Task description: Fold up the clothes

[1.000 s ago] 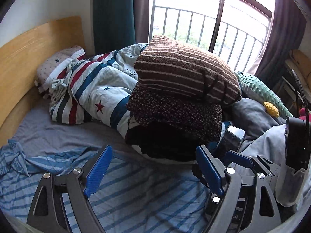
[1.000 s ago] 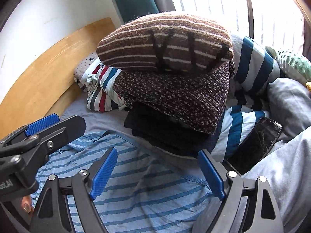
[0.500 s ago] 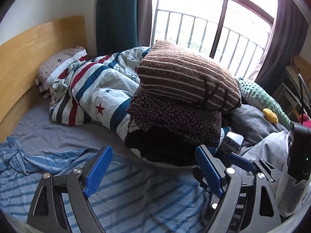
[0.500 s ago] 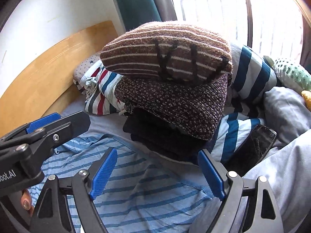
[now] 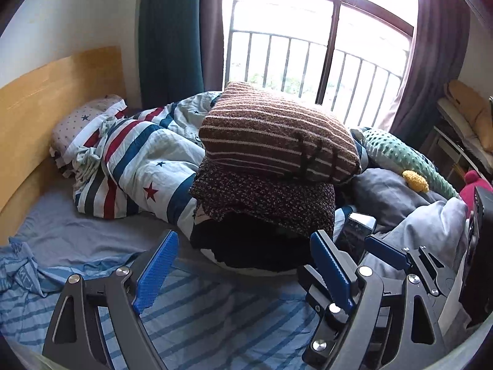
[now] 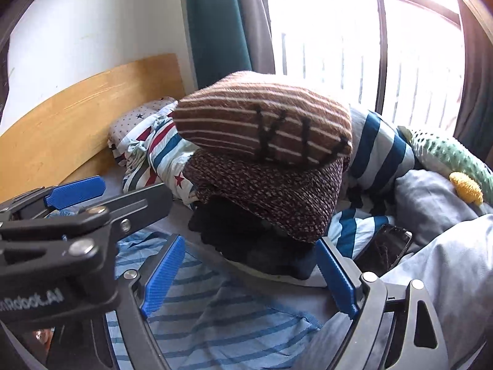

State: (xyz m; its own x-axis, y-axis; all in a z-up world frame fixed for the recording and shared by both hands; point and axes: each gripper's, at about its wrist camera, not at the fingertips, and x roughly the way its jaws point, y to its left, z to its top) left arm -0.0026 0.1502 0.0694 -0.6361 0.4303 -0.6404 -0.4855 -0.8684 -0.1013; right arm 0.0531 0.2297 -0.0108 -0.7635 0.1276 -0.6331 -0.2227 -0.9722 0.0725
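Jaws wide both sides; only left view shows red toy (image 5: 473, 182).

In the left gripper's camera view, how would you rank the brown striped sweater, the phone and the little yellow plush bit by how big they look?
Largest to smallest, as they look:
1. brown striped sweater, by far
2. phone, partly hidden behind a gripper finger
3. yellow plush piece
The plush lies farther back, so its true size against the phone is unsure.
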